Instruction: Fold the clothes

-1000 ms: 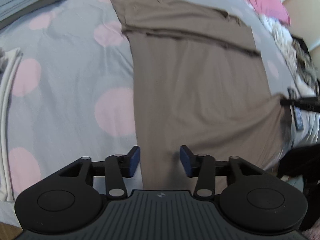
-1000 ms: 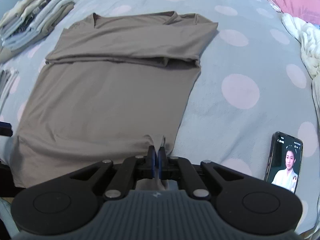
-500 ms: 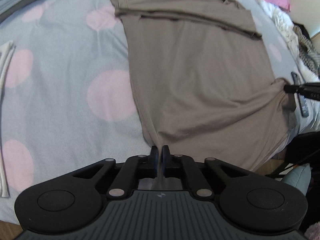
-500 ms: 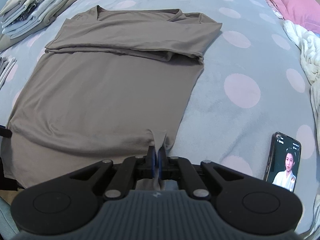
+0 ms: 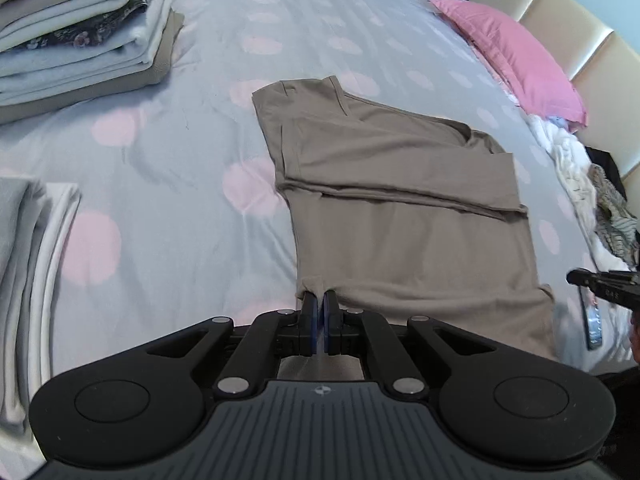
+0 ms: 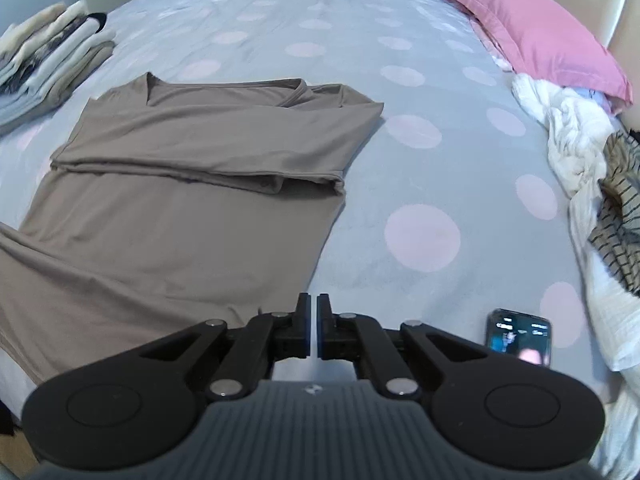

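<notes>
A taupe T-shirt (image 5: 400, 220) lies flat on the dotted bedsheet, its sleeves folded across the chest and its collar at the far end. My left gripper (image 5: 319, 304) is shut on the near left hem corner, with cloth pinched between the blue pads. In the right wrist view the shirt (image 6: 180, 220) spreads to the left. Its near right corner ends just beside my right gripper (image 6: 314, 308). Those jaws stand shut to a thin slit with no cloth seen between them. The right gripper's tip (image 5: 580, 277) shows slightly apart from the shirt's right corner.
A tall stack of folded clothes (image 5: 80, 32) sits far left, with more folded pieces (image 5: 28, 260) at the near left edge. A phone (image 6: 518, 338) lies near right. Unfolded clothes (image 6: 592, 184) and a pink pillow (image 6: 536, 36) lie along the right side.
My left gripper went from open to shut on the left hem corner. Cloth no longer sticks out of the right gripper's fingers. Both cameras have tilted up, showing more of the bed.
</notes>
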{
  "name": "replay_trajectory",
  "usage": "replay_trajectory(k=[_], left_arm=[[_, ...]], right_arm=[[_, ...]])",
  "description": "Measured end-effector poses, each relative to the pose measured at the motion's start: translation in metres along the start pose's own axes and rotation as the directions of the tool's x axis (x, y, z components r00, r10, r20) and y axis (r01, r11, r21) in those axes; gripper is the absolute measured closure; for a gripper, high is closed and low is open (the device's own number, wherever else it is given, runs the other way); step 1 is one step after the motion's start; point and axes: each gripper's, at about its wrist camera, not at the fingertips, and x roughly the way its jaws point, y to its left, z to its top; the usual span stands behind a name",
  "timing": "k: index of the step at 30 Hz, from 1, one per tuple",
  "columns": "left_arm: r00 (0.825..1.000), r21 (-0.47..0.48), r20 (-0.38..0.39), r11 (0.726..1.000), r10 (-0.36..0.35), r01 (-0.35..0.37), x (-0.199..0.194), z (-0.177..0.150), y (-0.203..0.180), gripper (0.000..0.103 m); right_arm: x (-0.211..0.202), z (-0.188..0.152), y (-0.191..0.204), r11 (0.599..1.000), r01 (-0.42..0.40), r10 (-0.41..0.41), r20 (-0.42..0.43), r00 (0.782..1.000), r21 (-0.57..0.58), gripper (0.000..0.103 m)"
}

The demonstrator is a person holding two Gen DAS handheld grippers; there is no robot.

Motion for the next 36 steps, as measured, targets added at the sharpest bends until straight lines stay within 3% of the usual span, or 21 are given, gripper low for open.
replay_trajectory(k=[4,6,8,12,13,15,16,20,23,25,27,34,36], left_arm=[[0.996,0.036,-0.04,0.997,0.076,-0.074,0.022,-0.008,-0.004,0.099],[0.991,0.051,-0.045,0.991,0.125,-0.123,0.021,-0.016,-0.003,0.09],[0.985,0.076,-0.03,0.983,0.168,-0.165,0.017,-0.022,-0.004,0.079],[0.981,0.151,0.025,0.969,0.192,-0.194,0.001,-0.032,-0.012,0.078],[0.98,0.18,0.046,0.964,0.191,-0.196,-0.003,-0.035,-0.017,0.075],[0.979,0.262,0.087,0.943,0.186,-0.203,-0.009,-0.042,-0.03,0.06],[0.978,0.308,0.102,0.929,0.181,-0.204,-0.01,-0.047,-0.037,0.051],[0.967,0.481,0.171,0.84,0.191,-0.251,-0.008,-0.071,-0.069,0.05],[0.957,0.57,0.211,0.77,0.197,-0.285,-0.004,-0.088,-0.081,0.05],[0.951,0.625,0.238,0.718,0.199,-0.307,0.0,-0.1,-0.088,0.05],[0.944,0.675,0.265,0.66,0.198,-0.328,0.003,-0.112,-0.096,0.05],[0.917,0.81,0.357,0.43,0.178,-0.399,0.014,-0.153,-0.123,0.048],[0.91,0.835,0.38,0.36,0.167,-0.415,0.017,-0.165,-0.13,0.048]], right_arm=[[0.007,-0.006,0.012,0.999,-0.032,0.031,-0.017,0.999,-0.039,0.1],[0.007,-0.012,0.02,0.995,-0.037,0.036,-0.02,0.999,-0.088,0.099],[0.008,-0.017,0.027,0.991,-0.042,0.04,-0.021,0.999,-0.126,0.098],[0.003,-0.025,0.035,0.984,-0.049,0.05,0.001,0.999,-0.174,0.096],[0.0,-0.027,0.037,0.981,-0.05,0.053,0.013,0.999,-0.185,0.093],[-0.007,-0.032,0.041,0.975,-0.053,0.062,0.036,0.997,-0.216,0.071],[-0.012,-0.035,0.044,0.969,-0.057,0.071,0.048,0.996,-0.239,0.068],[-0.026,-0.052,0.066,0.915,-0.047,0.091,0.09,0.992,-0.401,0.066],[-0.03,-0.07,0.087,0.838,0.003,0.082,0.132,0.988,-0.546,0.06],[-0.027,-0.084,0.096,0.784,0.046,0.068,0.159,0.985,-0.619,0.051],[-0.025,-0.092,0.1,0.744,0.042,0.084,0.156,0.984,-0.667,0.049],[-0.026,-0.102,0.106,0.702,0.001,0.115,0.114,0.987,-0.712,0.048],[-0.026,-0.105,0.108,0.689,-0.01,0.117,0.098,0.988,-0.725,0.04]])
